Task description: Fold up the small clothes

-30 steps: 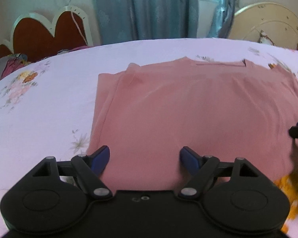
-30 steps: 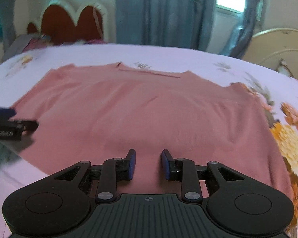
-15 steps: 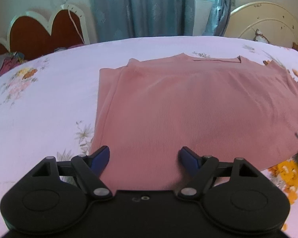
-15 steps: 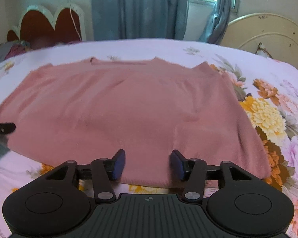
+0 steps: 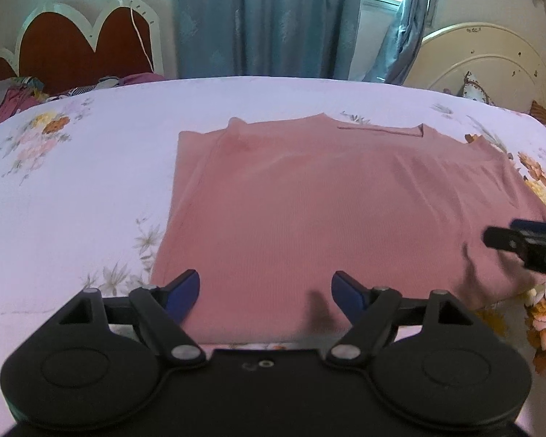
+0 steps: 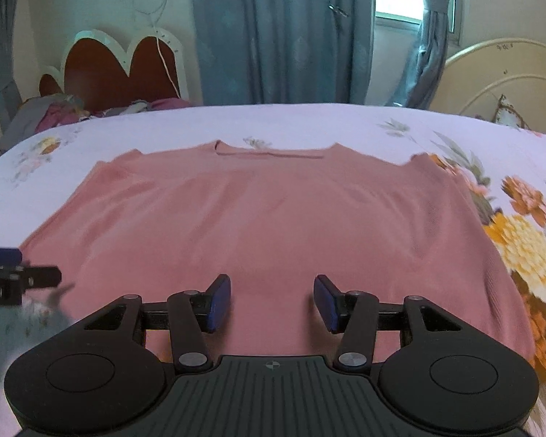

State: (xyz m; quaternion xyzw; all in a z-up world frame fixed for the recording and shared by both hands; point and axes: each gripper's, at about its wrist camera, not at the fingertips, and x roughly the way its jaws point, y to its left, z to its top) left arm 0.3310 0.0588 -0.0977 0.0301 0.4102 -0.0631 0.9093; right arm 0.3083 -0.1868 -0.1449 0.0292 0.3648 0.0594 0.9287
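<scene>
- bed with pale lilac floral sheet is carrying everything; bigger orange/yellow flower prints are sitting along its right side
- pink top is lying flat on the sheet, neckline at far edge, hem near
- heap of clothes is lying at far left, against the headboard

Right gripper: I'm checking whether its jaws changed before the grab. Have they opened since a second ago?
Yes. The right gripper now stands wider open over the pink shirt hem than a second ago, when its pads were close together.

Left claw spread wide; right claw spread too.
</scene>
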